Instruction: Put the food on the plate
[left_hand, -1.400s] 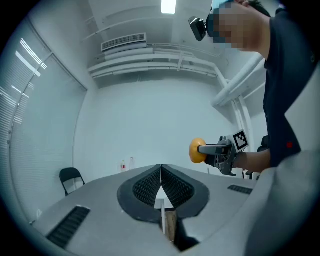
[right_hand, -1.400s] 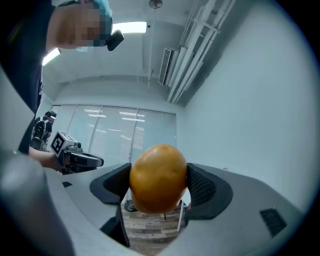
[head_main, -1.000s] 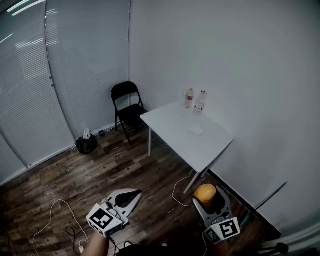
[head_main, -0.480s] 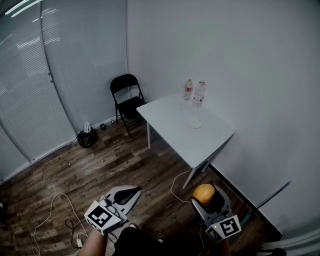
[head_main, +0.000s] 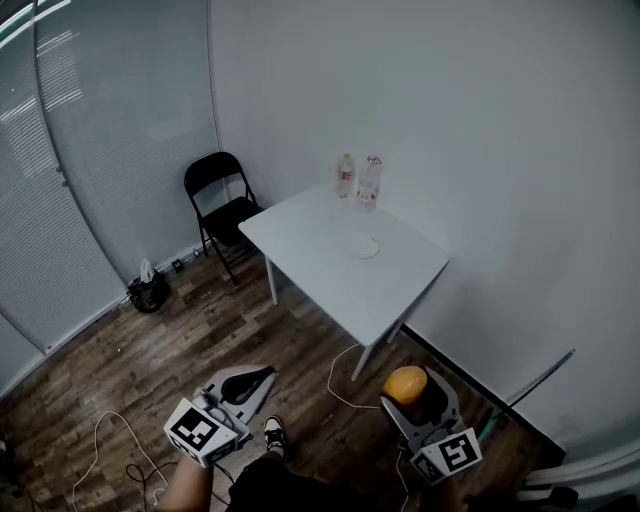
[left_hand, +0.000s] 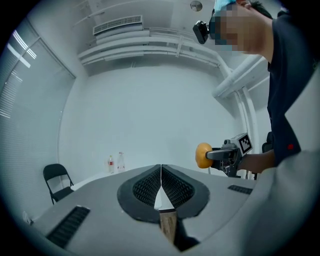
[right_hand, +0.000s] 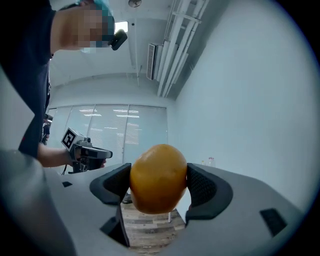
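The right tongs (head_main: 410, 392) pinch the round orange food (head_main: 405, 383). The left tongs (head_main: 262, 378) are closed and empty. Carry it level to the plate (head_main: 364, 245), far off on the surface (head_main: 310, 250).

Bare table (head_main: 318, 252) seems to surround the plate (head_main: 365, 245); two bottles (head_main: 369, 184) stand behind it.

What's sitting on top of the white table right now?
Two bottles stand at the table's far corner; a small white plate lies near its middle, seemingly bare. Nothing covers the tabletop from view.
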